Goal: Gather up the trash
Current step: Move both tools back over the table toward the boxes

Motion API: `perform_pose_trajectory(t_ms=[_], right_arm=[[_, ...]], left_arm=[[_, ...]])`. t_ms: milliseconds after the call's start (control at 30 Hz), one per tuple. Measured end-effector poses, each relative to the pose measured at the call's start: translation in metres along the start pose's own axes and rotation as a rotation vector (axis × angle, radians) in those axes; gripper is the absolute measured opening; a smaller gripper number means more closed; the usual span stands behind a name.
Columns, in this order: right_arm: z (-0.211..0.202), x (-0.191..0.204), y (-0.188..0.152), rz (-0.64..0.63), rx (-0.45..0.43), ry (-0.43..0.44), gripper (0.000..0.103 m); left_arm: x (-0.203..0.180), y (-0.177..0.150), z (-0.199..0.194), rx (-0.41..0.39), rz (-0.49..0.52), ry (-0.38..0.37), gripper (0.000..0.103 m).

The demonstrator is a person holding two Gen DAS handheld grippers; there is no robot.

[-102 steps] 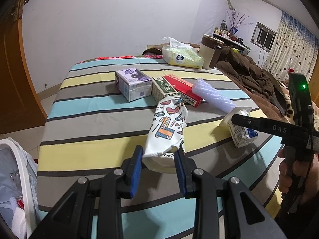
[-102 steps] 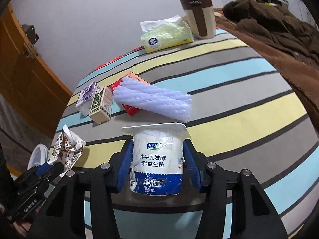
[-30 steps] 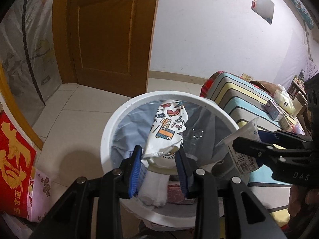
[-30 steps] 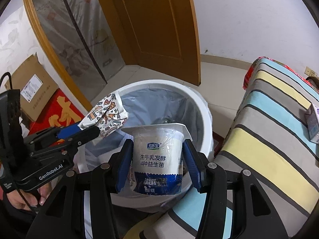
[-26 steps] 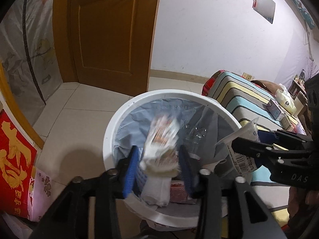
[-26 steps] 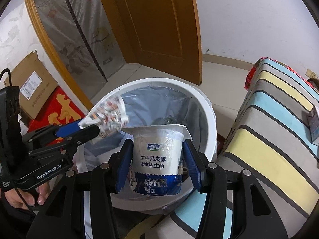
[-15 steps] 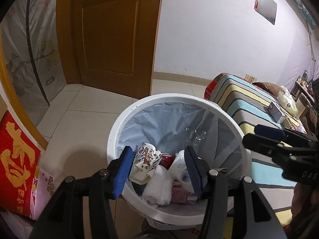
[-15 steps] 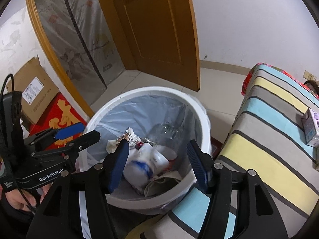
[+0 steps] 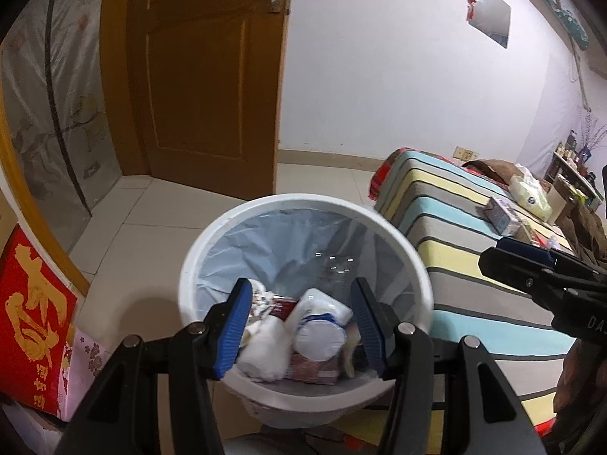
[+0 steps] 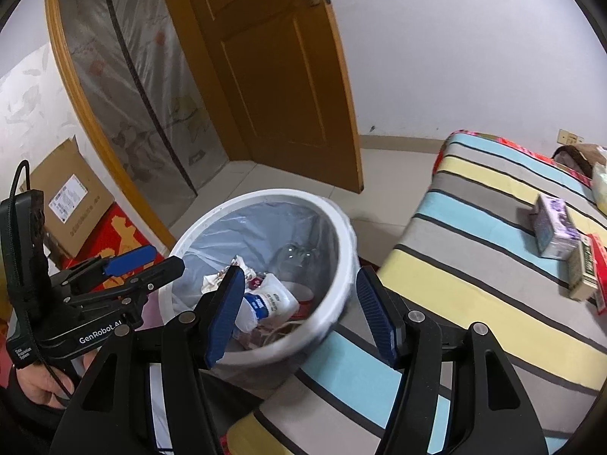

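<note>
Left gripper (image 9: pixel 303 322): jaws spread, nothing between the pads; it hangs over the near side of the bin.
Right gripper (image 10: pixel 299 311): jaws spread and empty, over the bin's edge beside the bed.
Bin (image 9: pixel 212 242): white, lined with a bluish bag, on the tiled floor hard against the striped bed (image 10: pixel 474 265).
Trash collected: the yogurt cup (image 9: pixel 322 326) lies on its side in the bin next to the printed wrapper (image 10: pixel 227 276) and other crumpled bits.
Trash left: a purple box (image 10: pixel 554 227), a green box (image 10: pixel 582 273) and a red box (image 10: pixel 601 276) lie on the bed; whether more sits behind them I cannot tell.
Risk, tipping: the bin is light, so a finger catching the rim on the way out could knock it over.
Risk, liner: a jaw could snag the loose bag and drag it up.
Risk, collision: both grippers crowd the same opening and could clash if they turn toward the bed together.
Risk, sorting: the tissue pack (image 9: pixel 531 193) farther along the bed could be taken as trash by mistake.
</note>
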State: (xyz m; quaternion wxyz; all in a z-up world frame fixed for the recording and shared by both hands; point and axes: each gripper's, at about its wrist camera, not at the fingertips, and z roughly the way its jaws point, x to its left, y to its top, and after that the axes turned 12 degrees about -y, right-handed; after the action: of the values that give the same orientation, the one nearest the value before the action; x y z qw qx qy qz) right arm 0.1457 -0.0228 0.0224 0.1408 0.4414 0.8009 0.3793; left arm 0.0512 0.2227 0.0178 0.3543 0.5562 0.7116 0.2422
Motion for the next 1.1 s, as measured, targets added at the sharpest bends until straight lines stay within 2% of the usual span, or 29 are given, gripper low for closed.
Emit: perform_pose_trajectory(t_ms=[233,633,900,1100], right_arm=[[-0.02,-0.019,-0.011,0.011,-0.05,-0.055,0.066],[-0.043,-0.059,-0.032,0.075,-0.046,-0.118,0.067],[-0.049,-0.093,-0.052,0.151,-0.023,-0.172,0.067],[-0.058,-0.121,-0.06,0.199,-0.026,-0.213,0.066]], left_arm=[[-0.032,0.001,0.002,-0.002,0.035,-0.067,0.056],[-0.09,-0.004,0.01,0.011,0.118,-0.146,0.056],[-0.124,-0.014,0.029,0.076,0.154,-0.223,0.054],[-0.153,-0.008,0.042,0.1,0.189,-0.286,0.053]])
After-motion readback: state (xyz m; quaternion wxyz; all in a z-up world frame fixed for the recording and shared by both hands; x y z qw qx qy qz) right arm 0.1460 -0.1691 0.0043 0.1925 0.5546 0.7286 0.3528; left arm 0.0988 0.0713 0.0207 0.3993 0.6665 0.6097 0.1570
